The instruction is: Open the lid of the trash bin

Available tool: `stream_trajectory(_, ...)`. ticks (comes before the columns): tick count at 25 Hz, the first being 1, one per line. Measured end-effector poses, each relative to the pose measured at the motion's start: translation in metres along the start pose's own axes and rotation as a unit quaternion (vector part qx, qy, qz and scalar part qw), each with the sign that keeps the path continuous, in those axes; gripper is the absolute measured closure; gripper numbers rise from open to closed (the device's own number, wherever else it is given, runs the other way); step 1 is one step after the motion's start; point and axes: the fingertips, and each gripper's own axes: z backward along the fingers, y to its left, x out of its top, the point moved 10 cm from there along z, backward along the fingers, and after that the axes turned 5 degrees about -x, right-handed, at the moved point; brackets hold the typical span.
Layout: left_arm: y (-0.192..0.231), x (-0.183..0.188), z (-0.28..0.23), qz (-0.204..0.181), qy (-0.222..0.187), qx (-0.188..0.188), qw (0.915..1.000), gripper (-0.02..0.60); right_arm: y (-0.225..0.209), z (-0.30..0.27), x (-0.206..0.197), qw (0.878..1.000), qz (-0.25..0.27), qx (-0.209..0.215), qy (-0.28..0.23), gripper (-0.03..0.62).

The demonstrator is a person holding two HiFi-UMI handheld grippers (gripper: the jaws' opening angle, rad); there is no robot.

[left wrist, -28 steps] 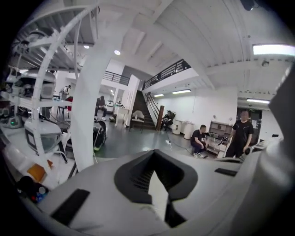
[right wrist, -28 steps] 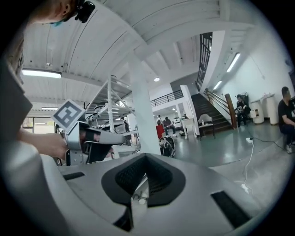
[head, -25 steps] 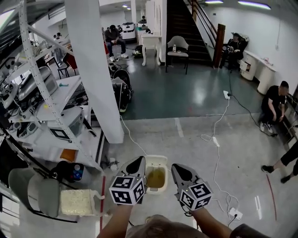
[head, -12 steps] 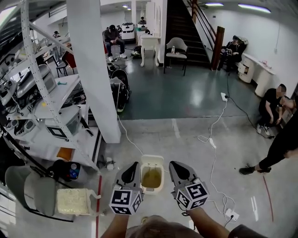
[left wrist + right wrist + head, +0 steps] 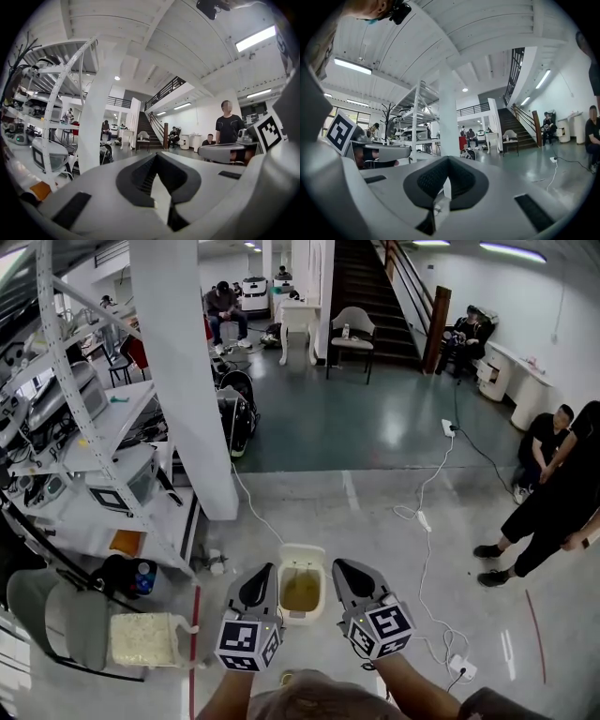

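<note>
In the head view, a white trash bin (image 5: 302,555) was seen standing on the pale concrete floor (image 5: 375,512), directly below and ahead of the person. Its yellowish inside was exposed from above; whether the pale part at its far edge was the raised lid could not be told. The left gripper (image 5: 260,576) was held at the bin's left side and the right gripper (image 5: 345,570) at its right, with the bin seen between their tips. In each gripper view the dark pads were seen brought together at the tips, with nothing caught between them. A white pillar (image 5: 183,381) and metal shelving (image 5: 84,427) were seen to the left, a white cable (image 5: 427,521) was trailed across the floor, and a person in black (image 5: 553,512) was seen standing at the right edge.
</note>
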Motion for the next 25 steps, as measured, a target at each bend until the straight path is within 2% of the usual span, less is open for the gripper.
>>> stream_trajectory(25,-0.0088,-0.0086,-0.0049,0.01,0.022,-0.002,0.9997,0.586,-0.0072,-0.0037,-0.0017,1.0,-0.011,0.02,-0.003,0.565)
